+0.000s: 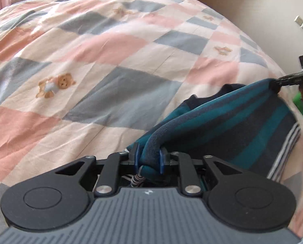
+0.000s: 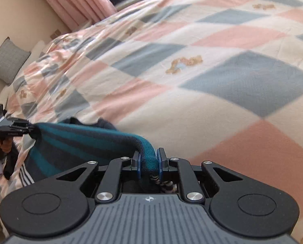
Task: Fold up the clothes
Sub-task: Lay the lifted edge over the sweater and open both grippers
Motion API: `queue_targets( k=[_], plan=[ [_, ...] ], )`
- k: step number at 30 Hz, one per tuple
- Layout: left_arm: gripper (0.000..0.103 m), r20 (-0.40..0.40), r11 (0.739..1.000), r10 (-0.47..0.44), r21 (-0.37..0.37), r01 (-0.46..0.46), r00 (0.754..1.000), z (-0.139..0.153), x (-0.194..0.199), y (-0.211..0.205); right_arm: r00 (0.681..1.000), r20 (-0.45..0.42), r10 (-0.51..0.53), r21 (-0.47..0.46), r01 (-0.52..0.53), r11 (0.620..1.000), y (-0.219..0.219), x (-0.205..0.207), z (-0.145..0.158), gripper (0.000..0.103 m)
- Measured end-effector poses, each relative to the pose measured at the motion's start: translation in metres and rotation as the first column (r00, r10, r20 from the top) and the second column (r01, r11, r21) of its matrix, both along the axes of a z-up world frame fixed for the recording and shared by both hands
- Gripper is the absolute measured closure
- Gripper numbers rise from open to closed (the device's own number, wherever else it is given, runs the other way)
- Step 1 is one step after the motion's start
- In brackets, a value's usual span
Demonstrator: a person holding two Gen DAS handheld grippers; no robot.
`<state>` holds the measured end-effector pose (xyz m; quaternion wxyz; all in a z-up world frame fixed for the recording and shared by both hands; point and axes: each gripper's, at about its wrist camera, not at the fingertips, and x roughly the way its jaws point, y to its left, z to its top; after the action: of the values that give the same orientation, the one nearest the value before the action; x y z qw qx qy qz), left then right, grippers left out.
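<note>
Teal-and-navy striped knit, the garment [image 1: 242, 122] hangs as a taut band between your two grippers, held above the quilt [image 1: 90, 61] with its lower part draping down toward the near edge of the bed. Left gripper [image 1: 149, 158] is clenched on a bunched fold at one end; right gripper [image 2: 149, 160] is clenched on the matching fold at the other. Each blue pad [image 2: 138, 165] presses a thick roll of cloth, with white-striped trim trailing back behind the jaws.

Keep both grips firm and the two hands level, so that the upper edge stays straight and the fold line does not skew. Lower the cloth evenly onto the quilt; let the hanging part settle flat before you loosen either grip. Whether this lift is opening the garment out or carrying over a fold cannot be settled here.

Knit is soft, thick and ribbed, rolling at its edge and likely to sag between the hands. Quilt is thin woven cotton in pink, grey-blue and cream diamonds with small bear prints [image 1: 56, 85], lightly creased, giving a yielding, slightly uneven bed.
</note>
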<state>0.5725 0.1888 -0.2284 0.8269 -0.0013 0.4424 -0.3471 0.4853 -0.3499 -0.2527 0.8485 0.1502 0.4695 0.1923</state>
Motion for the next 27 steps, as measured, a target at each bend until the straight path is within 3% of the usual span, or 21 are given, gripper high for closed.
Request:
queue_targets(
  k=[3, 6, 8, 10, 11, 12, 13, 14, 16, 18, 20, 21, 23, 25, 27],
  plan=[
    [0.089, 0.029, 1.000, 0.011, 0.007, -0.012, 1.000, -0.003, 0.007, -0.001, 0.999, 0.044, -0.026, -0.003, 0.026, 1.000, -0.005, 0.000, 0.007, 0.089],
    [0.088, 0.050, 1.000, 0.026, 0.010, -0.026, 0.998, -0.008, 0.014, -0.003, 0.996, 0.034, -0.077, 0.006, 0.077, 0.997, -0.009, 0.005, -0.003, 0.089],
    [0.087, 0.037, 0.996, 0.008, 0.085, -0.011, 0.999, -0.023, 0.013, -0.013, 0.995, -0.005, -0.097, -0.017, 0.097, 0.995, -0.004, 0.011, -0.018, 0.087],
    [0.081, 0.035, 0.987, 0.001, 0.163, -0.007, 0.999, -0.038, 0.012, -0.021, 0.990, -0.035, -0.139, -0.038, 0.137, 0.990, 0.000, 0.016, -0.028, 0.082],
    [0.069, 0.041, 0.980, 0.005, 0.201, -0.013, 0.999, -0.044, 0.011, -0.025, 0.986, -0.036, -0.160, -0.040, 0.159, 0.987, 0.001, 0.018, -0.026, 0.075],
    [0.059, 0.049, 0.977, 0.037, 0.210, -0.046, 0.998, -0.044, 0.013, -0.023, 0.983, -0.022, -0.182, -0.054, 0.180, 0.982, 0.004, 0.016, -0.020, 0.066],
    [0.058, 0.054, 0.977, 0.072, 0.196, -0.081, 0.996, -0.040, 0.016, -0.017, 0.979, 0.010, -0.206, -0.089, 0.206, 0.974, 0.007, 0.013, -0.013, 0.061],
    [0.060, 0.069, 0.974, 0.117, 0.186, -0.128, 0.991, -0.034, 0.018, -0.010, 0.971, 0.061, -0.232, -0.153, 0.238, 0.959, 0.012, 0.008, -0.004, 0.051],
    [0.072, 0.115, 0.953, 0.225, 0.180, -0.244, 0.967, -0.018, 0.019, 0.003, 0.949, 0.176, -0.260, -0.274, 0.301, 0.914, 0.024, -0.003, 0.014, 0.050],
    [0.090, 0.139, 0.936, 0.308, 0.132, -0.326, 0.941, 0.003, 0.015, 0.012, 0.934, 0.286, -0.216, -0.305, 0.302, 0.903, 0.042, -0.020, 0.030, 0.049],
    [0.097, 0.175, 0.949, 0.279, 0.100, -0.299, 0.944, 0.017, 0.000, 0.004, 0.949, 0.291, -0.121, -0.295, 0.209, 0.932, 0.064, -0.029, 0.031, 0.050],
    [0.098, 0.178, 0.964, 0.229, 0.095, -0.249, 0.957, 0.019, -0.007, -0.008, 0.962, 0.264, -0.062, -0.307, 0.145, 0.940, 0.079, -0.030, 0.027, 0.059],
    [0.097, 0.189, 0.983, 0.080, 0.150, -0.110, 0.979, 0.009, -0.023, -0.041, 0.968, 0.251, 0.018, -0.387, 0.083, 0.919, 0.102, -0.029, 0.012, 0.063],
    [0.097, 0.226, 0.960, -0.035, 0.278, -0.030, 0.974, -0.014, -0.029, -0.069, 0.968, 0.248, 0.033, -0.478, 0.093, 0.874, 0.111, -0.021, -0.007, 0.062],
    [0.095, 0.215, 0.937, -0.036, 0.346, -0.042, 0.976, -0.045, -0.023, -0.077, 0.971, 0.237, 0.000, -0.509, 0.124, 0.852, 0.101, -0.011, -0.028, 0.063]
  ],
)
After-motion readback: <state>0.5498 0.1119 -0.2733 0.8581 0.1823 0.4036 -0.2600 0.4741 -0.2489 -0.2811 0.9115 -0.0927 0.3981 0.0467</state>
